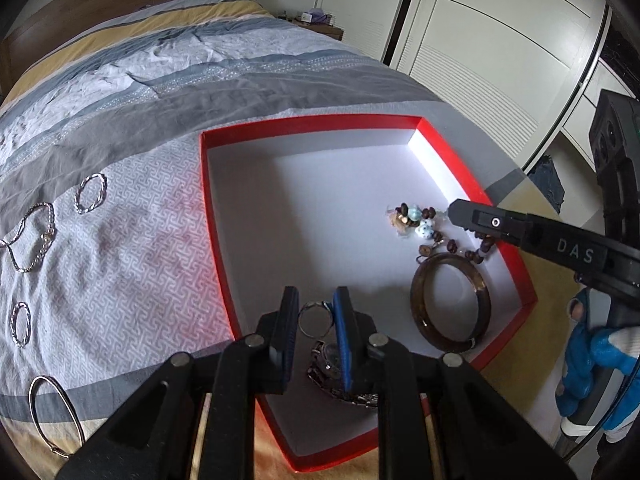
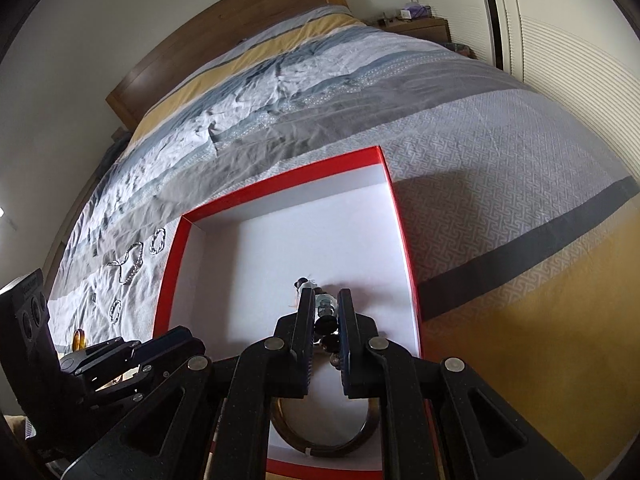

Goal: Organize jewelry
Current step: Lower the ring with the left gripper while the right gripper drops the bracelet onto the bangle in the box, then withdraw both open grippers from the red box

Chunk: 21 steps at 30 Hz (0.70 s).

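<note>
A red box (image 1: 472, 184) with a white inside lies on the bed; it also shows in the right wrist view (image 2: 404, 216). In it are a beaded bracelet (image 1: 424, 228), a brown bangle (image 1: 450, 300), a silver ring (image 1: 316, 318) and a metal watch (image 1: 332, 372). My left gripper (image 1: 316, 300) hangs over the ring and watch, jaws a little apart, nothing held. My right gripper (image 2: 326, 300) is over the beaded bracelet (image 2: 324, 308), jaws narrowly apart around the beads. The bangle (image 2: 320, 440) lies below it.
On the bedspread left of the box lie a twisted silver bracelet (image 1: 91, 193), a silver chain (image 1: 34, 236), a small twisted ring (image 1: 21, 324) and a large thin hoop (image 1: 56, 416). A wooden headboard (image 2: 224, 36) is at the far end, and white wardrobe doors (image 1: 480, 40) stand on the right.
</note>
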Tool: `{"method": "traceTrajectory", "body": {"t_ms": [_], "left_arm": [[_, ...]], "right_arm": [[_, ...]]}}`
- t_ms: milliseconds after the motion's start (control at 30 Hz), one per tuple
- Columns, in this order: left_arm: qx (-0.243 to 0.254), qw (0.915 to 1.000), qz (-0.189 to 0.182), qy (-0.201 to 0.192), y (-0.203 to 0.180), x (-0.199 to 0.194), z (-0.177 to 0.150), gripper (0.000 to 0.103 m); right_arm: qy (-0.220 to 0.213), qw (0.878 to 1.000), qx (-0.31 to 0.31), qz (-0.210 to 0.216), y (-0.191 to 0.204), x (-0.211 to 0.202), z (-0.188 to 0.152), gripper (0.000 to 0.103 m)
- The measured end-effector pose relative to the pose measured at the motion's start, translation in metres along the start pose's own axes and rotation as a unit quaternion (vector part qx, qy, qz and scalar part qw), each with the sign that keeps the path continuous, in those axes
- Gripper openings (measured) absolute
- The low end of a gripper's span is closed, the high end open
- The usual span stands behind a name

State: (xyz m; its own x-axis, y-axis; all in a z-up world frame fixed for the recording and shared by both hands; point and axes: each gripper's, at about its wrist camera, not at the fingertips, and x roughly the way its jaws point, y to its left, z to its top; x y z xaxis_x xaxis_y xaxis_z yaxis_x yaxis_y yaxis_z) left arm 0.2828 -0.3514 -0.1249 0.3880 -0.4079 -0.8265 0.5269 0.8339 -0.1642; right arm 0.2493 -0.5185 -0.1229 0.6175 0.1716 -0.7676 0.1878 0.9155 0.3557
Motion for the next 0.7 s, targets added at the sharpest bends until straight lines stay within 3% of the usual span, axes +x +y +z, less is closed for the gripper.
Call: {"method": "traceTrajectory", "body": {"t_ms": [100,233,333,700], "left_arm": [[0.006,1.0,0.005,-0.002,-0.002,0.002,0.0,0.017],[0.001,1.0,0.001,0.003,-0.001,0.0,0.0,0.018],[-0.004,1.0,-0.002,0.001,0.0,-0.009,0.0,0.018],[-0.015,0.9991,-0.005,-0.04,0.001,-0.099,-0.015,0.018]], "right_arm": [[0.002,1.0,0.0,-0.005,-0.003,0.001,-0.004,0.014],[0.0,1.0,-0.002,-0.011,-0.002,-0.004,-0.009,0.028],[-0.006,1.0,-0.002,-0.013,0.0,-0.016,-0.009,0.029],[-0.04,0.999,-0.001,-0.01,0.031,-0.094,-0.022,0.031]]}}
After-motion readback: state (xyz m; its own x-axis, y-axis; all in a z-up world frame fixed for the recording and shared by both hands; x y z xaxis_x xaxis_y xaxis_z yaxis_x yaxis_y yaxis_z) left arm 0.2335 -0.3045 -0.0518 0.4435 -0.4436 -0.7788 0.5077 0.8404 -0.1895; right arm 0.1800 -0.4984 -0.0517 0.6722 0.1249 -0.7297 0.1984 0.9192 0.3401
